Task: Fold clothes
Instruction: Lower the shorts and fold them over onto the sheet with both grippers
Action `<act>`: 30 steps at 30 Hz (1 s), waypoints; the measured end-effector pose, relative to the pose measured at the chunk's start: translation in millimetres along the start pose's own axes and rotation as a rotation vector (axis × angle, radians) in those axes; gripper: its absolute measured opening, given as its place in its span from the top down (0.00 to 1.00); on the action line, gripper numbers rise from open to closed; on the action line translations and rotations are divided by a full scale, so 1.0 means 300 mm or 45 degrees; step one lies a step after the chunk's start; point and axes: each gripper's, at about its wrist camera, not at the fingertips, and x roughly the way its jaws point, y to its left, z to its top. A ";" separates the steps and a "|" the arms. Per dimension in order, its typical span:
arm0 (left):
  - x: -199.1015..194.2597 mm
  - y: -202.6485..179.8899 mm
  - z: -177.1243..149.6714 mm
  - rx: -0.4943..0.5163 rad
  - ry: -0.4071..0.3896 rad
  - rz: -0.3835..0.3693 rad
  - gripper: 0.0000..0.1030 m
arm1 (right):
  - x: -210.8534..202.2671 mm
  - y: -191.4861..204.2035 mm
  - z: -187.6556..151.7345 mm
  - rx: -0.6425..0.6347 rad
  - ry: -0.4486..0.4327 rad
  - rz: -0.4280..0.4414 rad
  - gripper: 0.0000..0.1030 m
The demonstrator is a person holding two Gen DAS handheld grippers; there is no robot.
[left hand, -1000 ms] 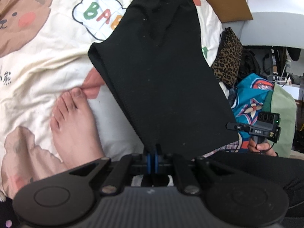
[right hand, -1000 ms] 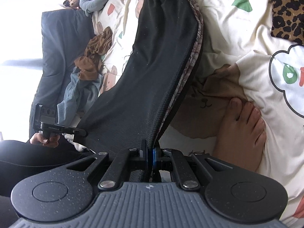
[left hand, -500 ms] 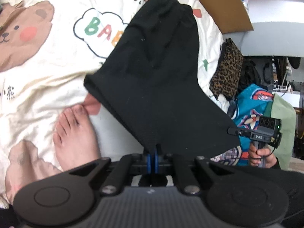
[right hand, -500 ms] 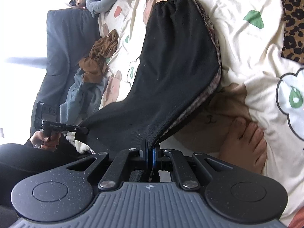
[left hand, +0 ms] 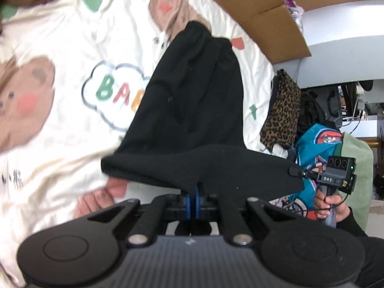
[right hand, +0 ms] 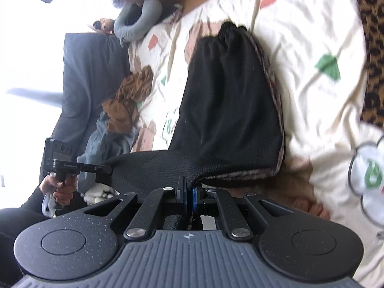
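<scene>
A black garment (left hand: 196, 110) with a gathered waistband at its far end lies along the cream bear-print bedsheet (left hand: 60, 48). My left gripper (left hand: 192, 190) is shut on its near hem, which is lifted off the sheet. In the right wrist view the same black garment (right hand: 230, 110) shows a patterned inner edge, and my right gripper (right hand: 188, 188) is shut on the other corner of that hem. The near part hangs taut between the two grippers and doubles over toward the waistband. Each view shows the other gripper held in a hand (left hand: 328, 204).
A leopard-print cloth (left hand: 283, 110) and a blue printed garment (left hand: 319, 141) lie at the bed's right edge. A cardboard box (left hand: 268, 16) stands beyond. Brown clothes (right hand: 129, 100) and blue-grey clothes (right hand: 105, 141) are piled on the far side. Bare toes (left hand: 96, 199) rest on the sheet under the hem.
Both grippers have carried the lifted hem forward toward the waistband, so the garment now doubles over more. The foot has slid nearly out of both views.
</scene>
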 end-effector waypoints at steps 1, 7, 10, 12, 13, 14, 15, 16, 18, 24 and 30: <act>0.003 -0.002 0.017 0.003 -0.018 0.015 0.96 | 0.003 0.000 0.014 -0.005 -0.015 -0.007 0.98; 0.037 -0.015 0.120 0.034 -0.117 0.075 0.96 | 0.039 -0.015 0.093 -0.016 -0.099 -0.033 0.98; 0.050 -0.018 0.179 0.056 -0.156 0.064 0.96 | 0.058 -0.027 0.128 -0.030 -0.140 -0.072 0.98; 0.066 -0.012 0.217 0.083 -0.167 0.063 0.96 | 0.070 -0.032 0.154 -0.044 -0.162 -0.096 0.98; 0.072 -0.008 0.232 0.092 -0.173 0.066 0.96 | 0.079 -0.033 0.166 -0.058 -0.165 -0.108 0.98; 0.079 -0.003 0.242 0.097 -0.174 0.071 0.96 | 0.089 -0.035 0.177 -0.073 -0.167 -0.120 0.98; 0.085 0.003 0.252 0.102 -0.175 0.076 0.96 | 0.094 -0.038 0.185 -0.076 -0.174 -0.115 0.98; 0.092 0.009 0.259 0.099 -0.175 0.083 0.96 | 0.100 -0.042 0.193 -0.078 -0.181 -0.110 0.97; 0.107 0.022 0.269 0.094 -0.177 0.092 0.96 | 0.112 -0.055 0.208 -0.086 -0.190 -0.112 0.97; 0.158 0.039 0.301 0.101 -0.218 0.136 0.96 | 0.157 -0.081 0.252 -0.105 -0.191 -0.167 0.97; 0.213 0.025 0.346 0.137 -0.269 0.210 0.96 | 0.204 -0.062 0.307 -0.160 -0.172 -0.284 0.97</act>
